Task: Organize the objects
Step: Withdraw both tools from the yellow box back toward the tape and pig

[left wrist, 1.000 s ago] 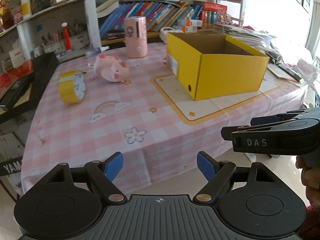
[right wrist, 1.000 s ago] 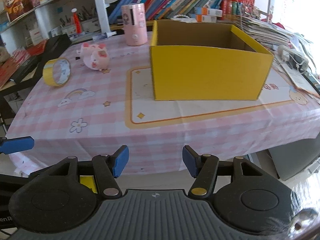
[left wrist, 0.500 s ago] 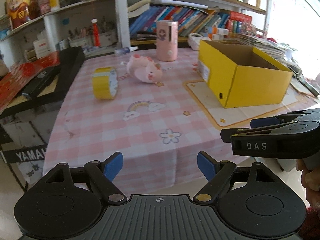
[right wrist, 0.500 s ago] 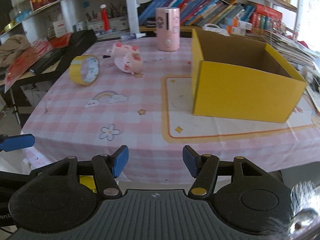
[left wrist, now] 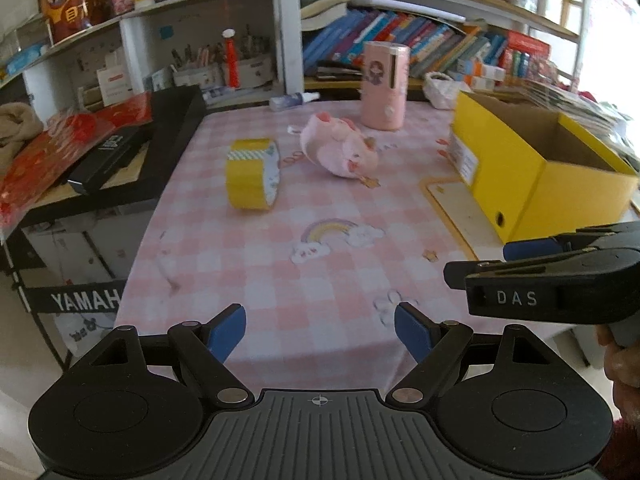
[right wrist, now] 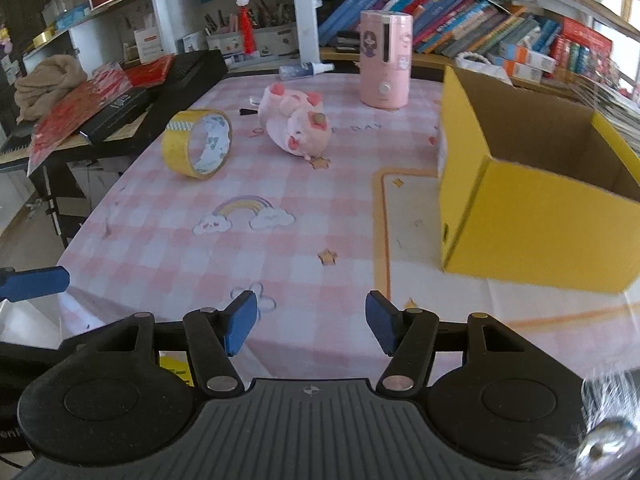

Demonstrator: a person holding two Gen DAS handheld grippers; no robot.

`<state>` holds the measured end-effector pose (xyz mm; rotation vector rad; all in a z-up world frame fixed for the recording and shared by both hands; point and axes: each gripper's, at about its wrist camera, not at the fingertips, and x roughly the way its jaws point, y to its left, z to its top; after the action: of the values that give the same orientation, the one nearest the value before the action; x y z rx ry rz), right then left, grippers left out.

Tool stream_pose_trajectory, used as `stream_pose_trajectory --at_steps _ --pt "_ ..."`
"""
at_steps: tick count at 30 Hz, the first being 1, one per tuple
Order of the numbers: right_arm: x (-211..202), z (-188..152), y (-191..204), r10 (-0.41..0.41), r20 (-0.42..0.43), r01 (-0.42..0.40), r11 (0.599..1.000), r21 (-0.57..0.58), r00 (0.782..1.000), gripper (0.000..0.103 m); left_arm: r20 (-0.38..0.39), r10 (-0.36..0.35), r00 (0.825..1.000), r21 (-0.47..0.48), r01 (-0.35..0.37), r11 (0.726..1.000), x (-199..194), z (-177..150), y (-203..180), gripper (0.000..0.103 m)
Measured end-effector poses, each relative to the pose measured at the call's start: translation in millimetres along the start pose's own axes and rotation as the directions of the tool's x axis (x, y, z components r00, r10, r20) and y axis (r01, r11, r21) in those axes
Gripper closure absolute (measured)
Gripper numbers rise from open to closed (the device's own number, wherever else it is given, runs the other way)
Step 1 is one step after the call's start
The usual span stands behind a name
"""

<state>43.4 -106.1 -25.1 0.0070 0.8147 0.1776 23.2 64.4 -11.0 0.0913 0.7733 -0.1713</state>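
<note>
A yellow tape roll [left wrist: 252,174] [right wrist: 197,143] stands on edge on the pink checked tablecloth [left wrist: 320,248], left of a pink plush pig [left wrist: 340,151] [right wrist: 295,121] lying on its side. Behind them stands a pink cylindrical device [left wrist: 385,85] [right wrist: 385,65]. An open, empty yellow cardboard box [left wrist: 536,160] [right wrist: 532,184] sits on the right. My left gripper [left wrist: 320,334] hangs open over the near table edge with nothing between its fingers. My right gripper [right wrist: 307,322] is open and empty too, also at the near edge; its side shows in the left wrist view [left wrist: 556,276].
A black keyboard stand with black boxes and red paper [left wrist: 100,148] adjoins the table's left side. Bookshelves [left wrist: 420,44] crowded with books and pens run behind. A small white bottle [right wrist: 305,69] lies at the table's far edge. Stacked papers [left wrist: 576,108] lie beyond the box.
Both grippers have swung leftward along the near table edge. The tape roll and pig now sit nearer the centre of each view, and the box has slid toward the right. Jaw openings are unchanged.
</note>
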Motion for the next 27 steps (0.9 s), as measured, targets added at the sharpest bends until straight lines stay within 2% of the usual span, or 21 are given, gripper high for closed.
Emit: stream_pose_trajectory --at_steps 12,27 --pt "49 56 -16 0.030 0.008 -0.029 0.999 -0.041 1.000 0.045 -0.002 0.052 0.999 -0.073 -0.052 0.996 46 42 12 0.019" --pt "103 114 -27 0.071 0.035 -0.069 0.996 -0.057 0.997 0.041 -0.001 0.161 0.987 -0.152 -0.160 0.975 100 92 37 0.021"
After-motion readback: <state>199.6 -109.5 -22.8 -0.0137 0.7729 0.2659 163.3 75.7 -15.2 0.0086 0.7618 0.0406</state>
